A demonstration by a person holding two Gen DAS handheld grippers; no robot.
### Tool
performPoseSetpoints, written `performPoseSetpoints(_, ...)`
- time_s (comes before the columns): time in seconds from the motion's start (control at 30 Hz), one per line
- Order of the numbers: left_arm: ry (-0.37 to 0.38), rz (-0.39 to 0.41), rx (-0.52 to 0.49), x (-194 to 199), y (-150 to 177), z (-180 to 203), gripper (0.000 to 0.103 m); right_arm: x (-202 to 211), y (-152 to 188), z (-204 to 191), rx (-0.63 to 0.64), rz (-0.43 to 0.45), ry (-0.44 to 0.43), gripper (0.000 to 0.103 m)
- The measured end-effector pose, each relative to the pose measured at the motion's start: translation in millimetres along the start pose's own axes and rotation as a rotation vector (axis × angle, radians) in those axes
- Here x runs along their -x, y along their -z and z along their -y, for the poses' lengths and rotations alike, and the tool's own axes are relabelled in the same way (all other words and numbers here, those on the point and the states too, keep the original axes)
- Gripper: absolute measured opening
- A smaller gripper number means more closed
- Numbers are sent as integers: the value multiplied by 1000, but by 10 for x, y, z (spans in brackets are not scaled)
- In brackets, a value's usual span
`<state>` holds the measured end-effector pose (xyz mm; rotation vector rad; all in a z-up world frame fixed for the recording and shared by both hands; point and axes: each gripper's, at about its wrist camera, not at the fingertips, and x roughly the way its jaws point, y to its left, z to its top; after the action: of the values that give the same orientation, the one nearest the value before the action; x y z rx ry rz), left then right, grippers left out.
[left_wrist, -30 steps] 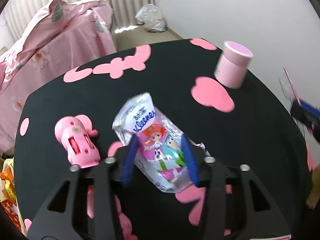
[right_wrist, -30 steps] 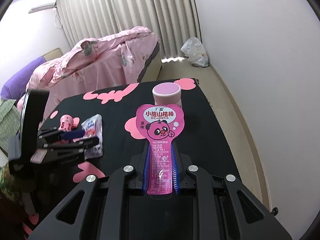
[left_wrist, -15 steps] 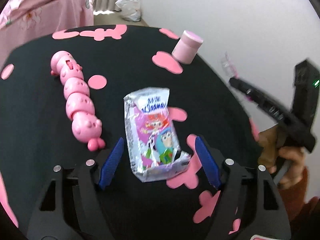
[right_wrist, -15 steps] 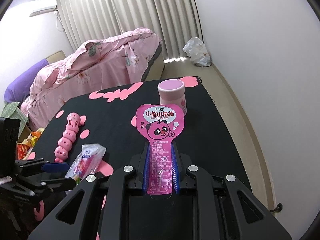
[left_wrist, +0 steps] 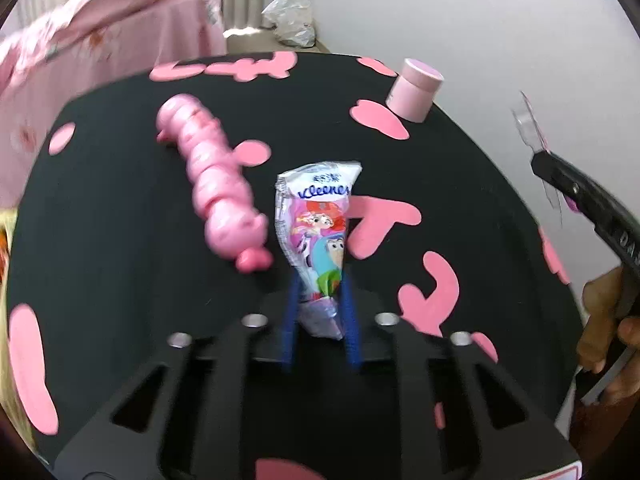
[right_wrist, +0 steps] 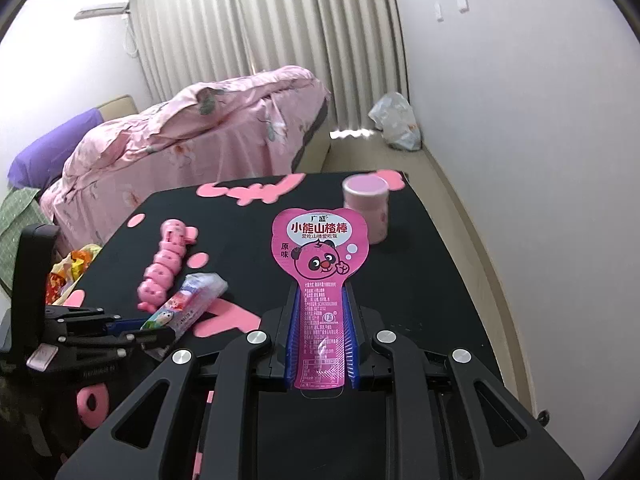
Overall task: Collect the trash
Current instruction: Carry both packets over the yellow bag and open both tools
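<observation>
I note a black tabletop (left_wrist: 120, 200) patterned with pink cut-out shapes, a pink segmented toy (left_wrist: 218, 184) at centre left and a pale pink jar (left_wrist: 414, 90) at upper right. The tissue pack (left_wrist: 318, 232) is silver-white with blue lettering and multicoloured cartoon figures. Lower centre in the right view, I see a magenta wrapper (right_wrist: 320, 264) printed with white characters and a bear face between blue pads (right_wrist: 294, 340).

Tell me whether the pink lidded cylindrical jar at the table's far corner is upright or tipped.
Upright. The pink lidded cylindrical jar stands on its base on the black table, its flat lid facing up in both views.
</observation>
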<state>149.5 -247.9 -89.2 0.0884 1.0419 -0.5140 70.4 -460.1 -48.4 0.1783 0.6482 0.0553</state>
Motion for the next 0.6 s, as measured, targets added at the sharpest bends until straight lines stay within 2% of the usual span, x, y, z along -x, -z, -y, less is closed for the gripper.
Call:
performPoseSetpoints(0.17, 40, 71, 24, 355, 134, -118, 13, 169, -48, -323, 66, 20, -8, 19)
performPoseSetpoints(0.43, 39, 198, 74, 957, 288, -430, 13, 353, -120, -869, 165, 48, -57, 19)
performPoseSetpoints(0.6, -21, 270, 101, 1296, 433, -709, 13, 399, -156, -1141, 200, 46, -110, 19)
